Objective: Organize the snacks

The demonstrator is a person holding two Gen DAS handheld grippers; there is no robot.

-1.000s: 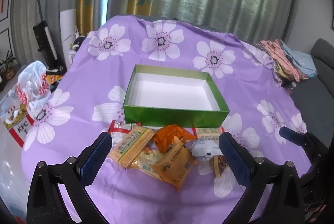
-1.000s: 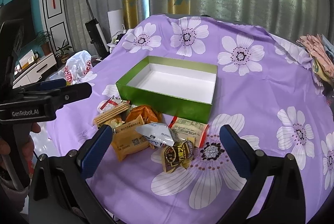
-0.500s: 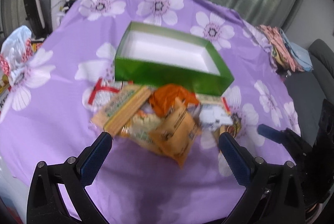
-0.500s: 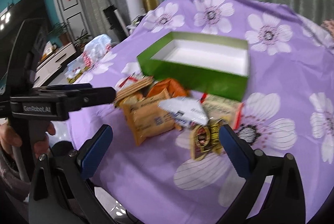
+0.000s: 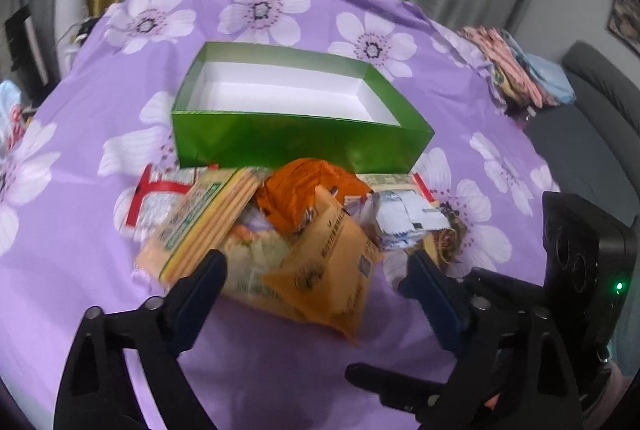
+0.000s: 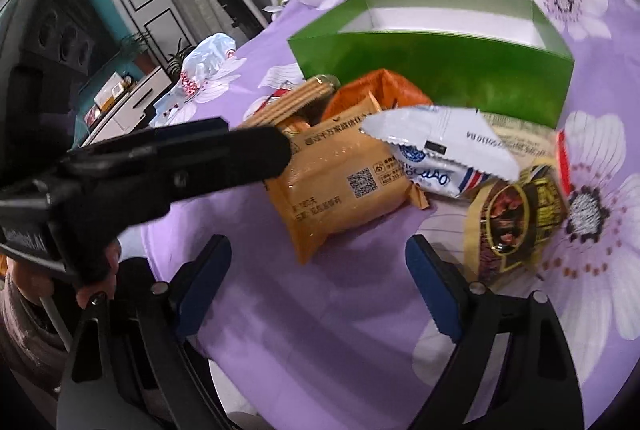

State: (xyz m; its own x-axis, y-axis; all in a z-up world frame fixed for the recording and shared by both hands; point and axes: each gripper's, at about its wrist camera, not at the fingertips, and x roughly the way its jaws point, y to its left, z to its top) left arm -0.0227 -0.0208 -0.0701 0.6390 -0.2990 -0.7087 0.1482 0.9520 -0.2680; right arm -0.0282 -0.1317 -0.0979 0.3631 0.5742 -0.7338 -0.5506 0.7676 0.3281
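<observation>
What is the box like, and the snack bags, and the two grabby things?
green box: open, nothing inside
tan snack packet: sealed, lying on the pile
white snack packet: sealed, on top
left tool: closing, gripping nothing
right tool: closing, gripping nothing

Both wrist views look steeply down past their own jaws, close over the snack pile (image 5: pixel 288 242) — green box (image 5: pixel 300 145) just beyond it. The right view, from the pile's right, also catches the left gripper (image 6: pixel 224 157) — both share pile, box and purple cloth (image 6: pixel 320 330).
</observation>
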